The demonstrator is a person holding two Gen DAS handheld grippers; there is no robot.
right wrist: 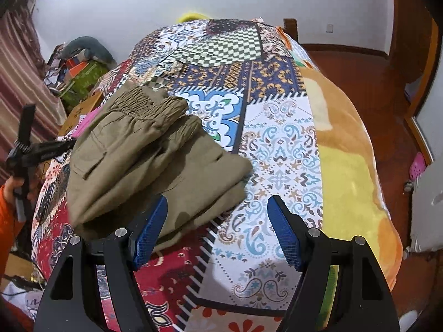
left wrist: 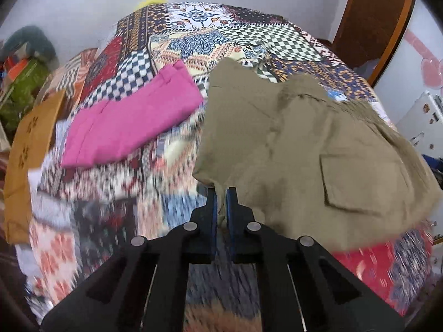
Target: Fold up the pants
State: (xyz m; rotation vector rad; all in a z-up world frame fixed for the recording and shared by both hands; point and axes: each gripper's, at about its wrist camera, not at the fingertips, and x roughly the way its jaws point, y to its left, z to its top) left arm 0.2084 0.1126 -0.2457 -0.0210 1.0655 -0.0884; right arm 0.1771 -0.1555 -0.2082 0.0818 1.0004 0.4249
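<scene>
The olive cargo pants (right wrist: 149, 163), soft woven cloth with a gathered elastic waistband and flap pocket, lie folded on the patchwork-print bedspread (right wrist: 277, 152); the left gripper (left wrist: 220, 204) pinches their edge; the right gripper (right wrist: 217, 229) gapes apart beside them; a folded magenta garment (left wrist: 130, 119) lies near.

A: Much of the quilt (left wrist: 116, 215) near the left gripper (left wrist: 221, 193) is smeared by blur; its patterns cannot be read there.

B: The pants' (left wrist: 318, 149) right edge is blurred as well. The cloth pinched between the blue pads (left wrist: 211, 207) hides whatever lies behind it.

A: From the right wrist, the pants (right wrist: 144, 160) cover most of a pink garment (right wrist: 87, 123); only a sliver shows.

B: The left gripper (right wrist: 33, 149) is small at that picture's left edge, its tips behind the pants. The hand (right wrist: 11, 186) holding it is cut off.

A: The heap (right wrist: 80, 63) by the wall is too small to sort out.
</scene>
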